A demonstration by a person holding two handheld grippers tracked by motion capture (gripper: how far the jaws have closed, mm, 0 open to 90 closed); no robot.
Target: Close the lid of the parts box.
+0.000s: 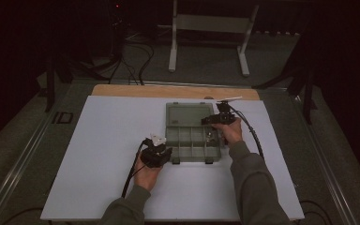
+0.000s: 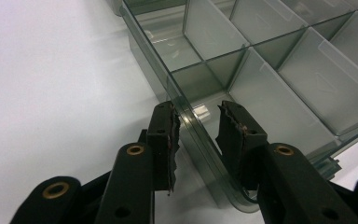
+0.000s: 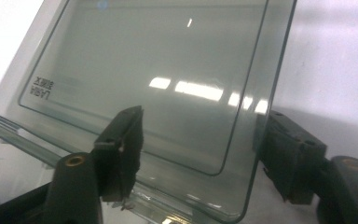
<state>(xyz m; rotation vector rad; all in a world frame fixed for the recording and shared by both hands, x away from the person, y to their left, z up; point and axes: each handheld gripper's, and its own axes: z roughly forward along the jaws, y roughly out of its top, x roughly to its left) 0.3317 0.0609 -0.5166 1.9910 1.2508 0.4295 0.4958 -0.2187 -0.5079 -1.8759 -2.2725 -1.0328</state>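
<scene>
Near the middle of the white table (image 1: 98,154), the left gripper (image 2: 196,128) is straddling the front wall of the translucent grey-green plastic compartment box (image 1: 190,140), seemingly not yet pinching; the right gripper (image 3: 200,140), jaws apart, is bracketing its open lid (image 3: 158,70) and should be closing squarely on the edge.

One clear compartment box (image 1: 192,145) lies open on the white surface (image 1: 103,140), with its one lid (image 1: 185,114) folded back behind it. Two grippers are at the box, the left gripper (image 1: 166,152) and the right gripper (image 1: 214,121), each with two black jaws. Two hands hold them, one apiece.
</scene>
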